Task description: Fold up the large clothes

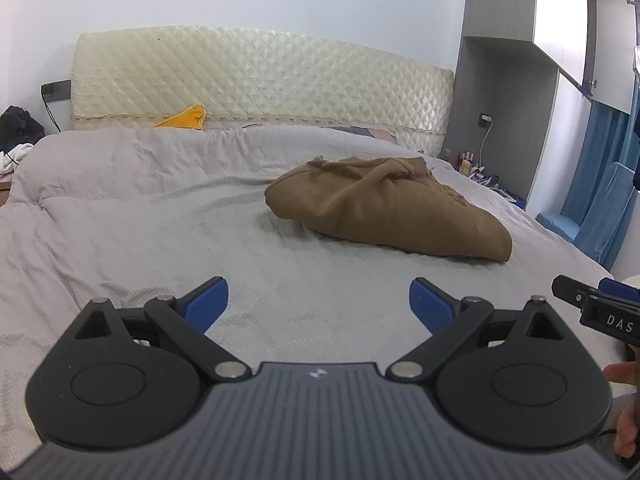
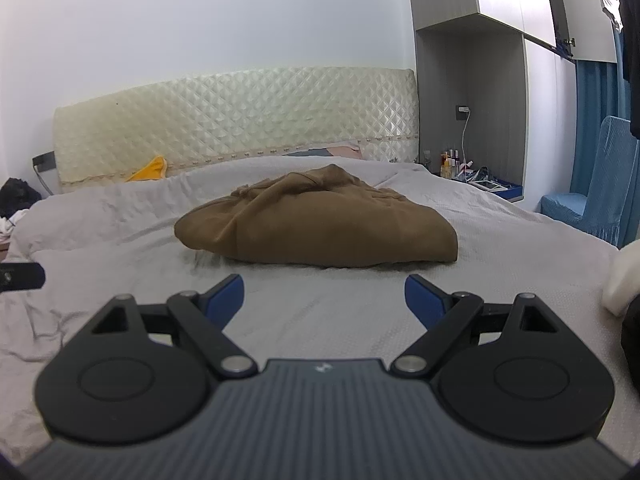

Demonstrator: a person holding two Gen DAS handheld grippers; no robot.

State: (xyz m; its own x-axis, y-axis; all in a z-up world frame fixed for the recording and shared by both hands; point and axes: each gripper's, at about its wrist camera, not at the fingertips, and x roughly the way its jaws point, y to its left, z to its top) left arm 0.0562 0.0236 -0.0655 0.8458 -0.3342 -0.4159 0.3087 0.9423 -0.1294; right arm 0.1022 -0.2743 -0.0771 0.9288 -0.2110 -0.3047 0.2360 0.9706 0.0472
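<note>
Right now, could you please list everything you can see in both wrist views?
brown garment: one, bundled, mid-bed
bed cover: one, grey, spread over the bed
headboard: one, cream quilted, against the wall
yellow cloth: one, at the headboard's foot
wardrobe: one, grey, right of the bed
small bottles: several, in the wardrobe niche
chair cover: one, blue, far right
dark pile: one, far left
left gripper: one, black with blue pads, open, empty
right gripper: one, same colours, open, empty

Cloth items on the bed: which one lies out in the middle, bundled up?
The brown garment, lumped on the grey bedspread. The yellow cloth is only tucked against the quilted headboard.
</note>
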